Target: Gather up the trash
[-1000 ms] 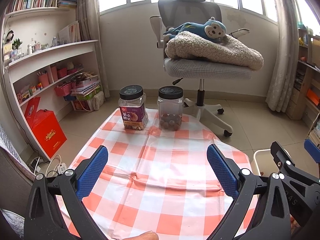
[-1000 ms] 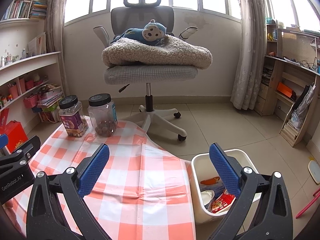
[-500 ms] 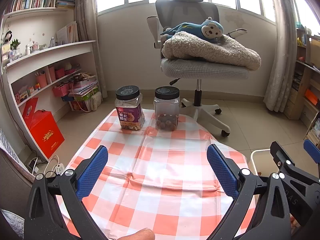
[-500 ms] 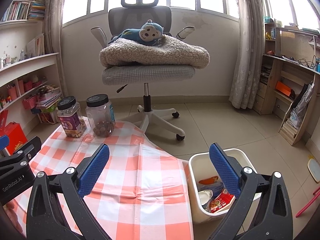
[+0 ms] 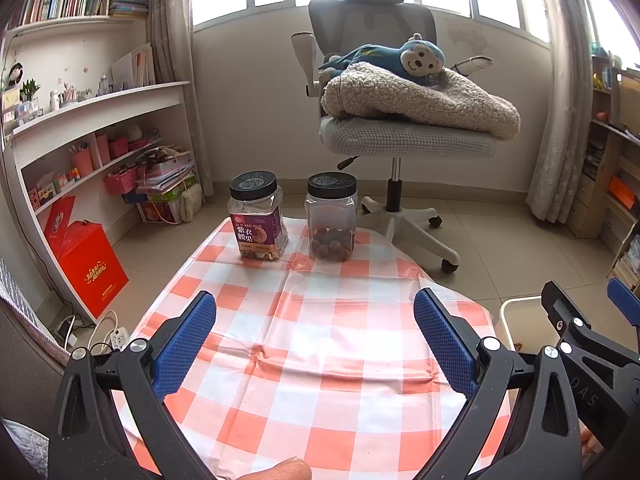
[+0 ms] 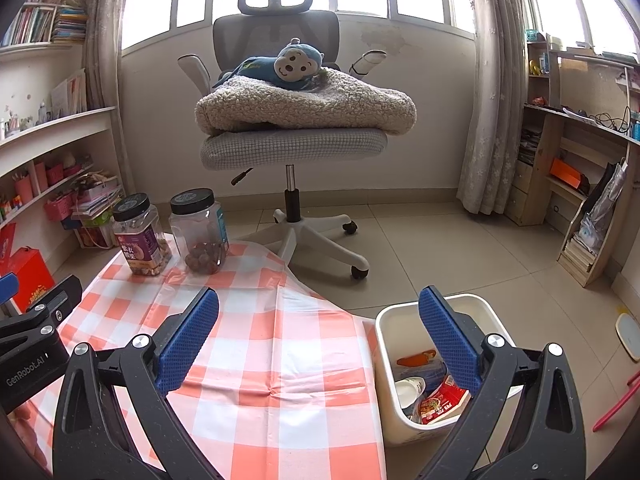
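Note:
A white trash bin (image 6: 480, 306) stands on the floor right of the table and holds wrappers, a red snack packet (image 6: 444, 398) and a white cup. Its rim (image 5: 520, 304) shows in the left wrist view. My left gripper (image 5: 316, 346) hangs open above the orange-and-white checked tablecloth (image 5: 320, 320), nothing between its blue pads. My right gripper (image 6: 318, 344) is open too, straddling the table's right edge and the bin, holding nothing. No loose trash shows on the cloth (image 6: 260, 344).
Two black-lidded jars, one with a purple label (image 5: 258, 220) and one clear with brown balls (image 5: 331, 218), stand at the table's far end. A grey office chair (image 6: 294, 144) with a blanket and blue monkey toy is behind. Shelves line both walls; a red box (image 5: 90, 260) sits left.
Both grippers have drifted slightly back and up; the jars and chair sit a bit lower and farther in view. Both stay open and hold nothing.

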Demonstrator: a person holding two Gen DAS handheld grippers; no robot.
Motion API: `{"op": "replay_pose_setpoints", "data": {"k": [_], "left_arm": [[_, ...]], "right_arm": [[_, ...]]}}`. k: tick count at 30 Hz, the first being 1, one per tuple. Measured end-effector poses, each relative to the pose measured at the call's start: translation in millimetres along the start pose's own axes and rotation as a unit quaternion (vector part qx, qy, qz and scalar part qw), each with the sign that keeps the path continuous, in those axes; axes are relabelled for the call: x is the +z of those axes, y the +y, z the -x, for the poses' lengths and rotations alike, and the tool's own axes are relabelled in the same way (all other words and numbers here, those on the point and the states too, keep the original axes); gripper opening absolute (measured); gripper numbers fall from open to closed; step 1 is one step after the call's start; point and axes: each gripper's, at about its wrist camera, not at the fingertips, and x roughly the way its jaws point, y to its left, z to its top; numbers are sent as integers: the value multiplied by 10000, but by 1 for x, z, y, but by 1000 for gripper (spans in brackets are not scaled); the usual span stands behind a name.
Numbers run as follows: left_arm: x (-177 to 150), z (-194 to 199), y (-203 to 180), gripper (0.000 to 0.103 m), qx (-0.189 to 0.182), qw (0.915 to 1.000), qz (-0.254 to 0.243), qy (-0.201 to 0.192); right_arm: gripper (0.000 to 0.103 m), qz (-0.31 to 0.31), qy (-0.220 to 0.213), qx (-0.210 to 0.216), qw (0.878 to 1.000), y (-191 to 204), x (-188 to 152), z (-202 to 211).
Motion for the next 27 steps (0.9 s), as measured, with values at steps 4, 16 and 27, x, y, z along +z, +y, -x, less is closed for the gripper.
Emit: {"op": "replay_pose_setpoints", "data": {"k": [4,16,27], "left_arm": [[0,0,0,96,7,10000,0,-4],[0,0,0,96,5,10000,2,3],[-1,-2,-1,96,12,10000,-25,27]], "right_arm": [[96,-1,-8,-1,10000,0,0,0],[96,-10,0,-8,10000,0,-1,-1],[96,-23,56,-11,10000,-1,-7,-2]]}}
